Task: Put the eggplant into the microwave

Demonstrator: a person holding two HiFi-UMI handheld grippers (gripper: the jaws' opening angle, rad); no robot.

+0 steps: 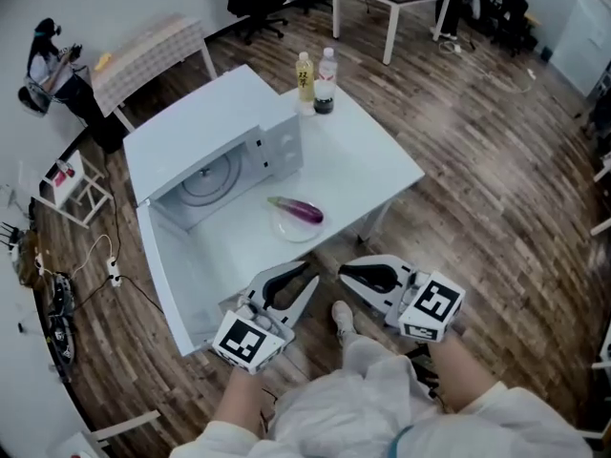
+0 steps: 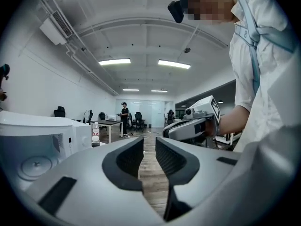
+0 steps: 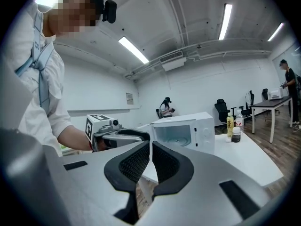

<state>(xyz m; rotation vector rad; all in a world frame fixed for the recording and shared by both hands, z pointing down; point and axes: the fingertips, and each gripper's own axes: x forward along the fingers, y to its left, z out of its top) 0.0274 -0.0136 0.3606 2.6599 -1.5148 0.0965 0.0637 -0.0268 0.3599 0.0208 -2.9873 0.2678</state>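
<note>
We face the microwave [image 1: 205,127], opened to receive the eggplant [image 1: 298,210] waiting on its plate [image 1: 284,229].
Our left gripper [image 1: 307,275] is slightly parted, our right gripper [image 1: 346,273] clenched; both are empty.

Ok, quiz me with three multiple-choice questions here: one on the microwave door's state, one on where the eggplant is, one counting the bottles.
1. The microwave door is: A open, B shut, C missing.
2. The eggplant lies: A in the microwave, B on a plate on the table, C on the floor.
3. Number of bottles on the table: A one, B two, C four.
Key: 1 A, the turntable inside shows; 2 B, it rests on the plate before the microwave; 3 B, two stand at the far corner.
</note>
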